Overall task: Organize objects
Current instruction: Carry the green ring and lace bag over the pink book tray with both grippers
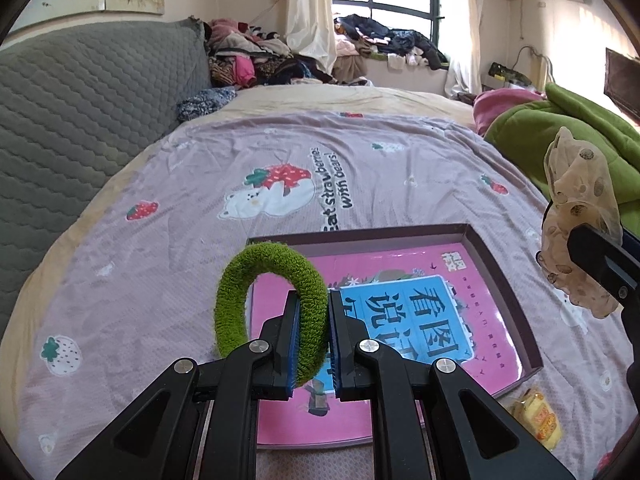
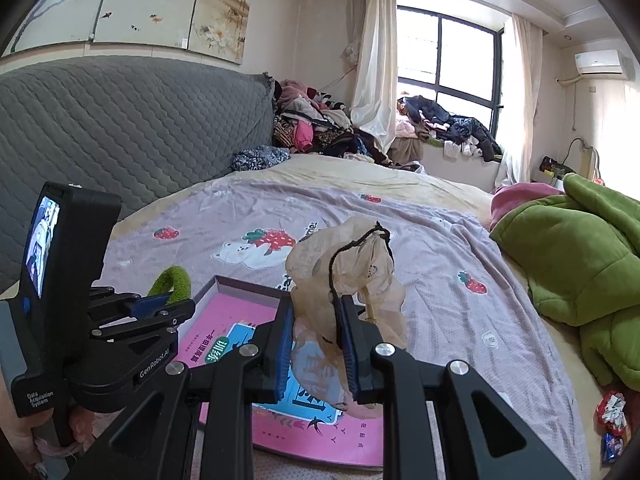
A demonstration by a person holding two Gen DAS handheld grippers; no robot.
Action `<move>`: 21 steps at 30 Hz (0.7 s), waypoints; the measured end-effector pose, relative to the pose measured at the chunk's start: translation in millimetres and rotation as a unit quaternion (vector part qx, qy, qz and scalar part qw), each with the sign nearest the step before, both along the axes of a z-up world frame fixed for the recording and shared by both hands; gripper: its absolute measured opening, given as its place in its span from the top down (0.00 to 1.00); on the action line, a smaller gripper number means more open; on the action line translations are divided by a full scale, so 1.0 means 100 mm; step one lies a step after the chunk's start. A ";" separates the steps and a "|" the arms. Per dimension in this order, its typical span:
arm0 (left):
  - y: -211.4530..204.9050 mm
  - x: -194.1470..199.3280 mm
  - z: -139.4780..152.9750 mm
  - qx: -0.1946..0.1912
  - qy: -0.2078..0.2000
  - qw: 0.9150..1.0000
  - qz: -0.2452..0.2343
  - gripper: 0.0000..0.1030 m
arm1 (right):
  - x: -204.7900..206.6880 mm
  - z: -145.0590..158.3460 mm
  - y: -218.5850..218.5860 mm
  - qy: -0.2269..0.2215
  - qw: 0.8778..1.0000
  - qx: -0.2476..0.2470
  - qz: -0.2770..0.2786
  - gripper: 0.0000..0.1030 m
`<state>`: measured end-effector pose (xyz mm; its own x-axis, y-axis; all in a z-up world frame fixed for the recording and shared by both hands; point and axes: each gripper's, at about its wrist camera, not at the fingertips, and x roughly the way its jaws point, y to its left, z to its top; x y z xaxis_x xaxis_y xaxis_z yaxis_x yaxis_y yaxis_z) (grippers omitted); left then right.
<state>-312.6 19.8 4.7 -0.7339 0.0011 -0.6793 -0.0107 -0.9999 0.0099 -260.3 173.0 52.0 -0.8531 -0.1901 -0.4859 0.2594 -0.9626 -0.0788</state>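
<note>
**Both tools loaded, hovering over the box on the bed**

Left tool: jaws pinching a green fuzzy hair tie, centre-bottom of the left wrist frame. The ring stands upright, its right side clamped between the blue pads, the loop sticking out to the left. From the right wrist view the same hair tie shows at lower left, peeking above the left tool.

Right tool: jaws pinching a sheer beige spotted scrunchie, centre of the right wrist frame. A thin black cord loops over the fabric top. In the left wrist frame the scrunchie hangs at the right edge.

Box: shallow, dark rim, lying open on the bed sheet, lower centre in both views. Pink and blue printed sheet inside. Both tools sit above it, left one over its left half.

Yellow snack packet lies on the sheet just beside the box's lower right corner. Green blanket is bunched at right.
</note>
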 end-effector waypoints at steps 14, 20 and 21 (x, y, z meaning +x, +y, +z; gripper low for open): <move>0.11 -0.23 -0.44 0.006 -0.086 0.995 -0.042 0.87 | -0.35 -0.56 -0.06 -0.090 0.995 0.024 0.018 0.78; 0.11 -0.28 -0.60 0.000 -0.108 0.993 -0.046 0.86 | -0.48 -0.84 -0.09 -0.135 0.990 0.037 0.021 0.78; 0.11 -0.29 -0.63 -0.004 -0.108 0.993 -0.044 0.86 | -0.50 -0.87 -0.10 -0.140 0.989 0.040 0.020 0.78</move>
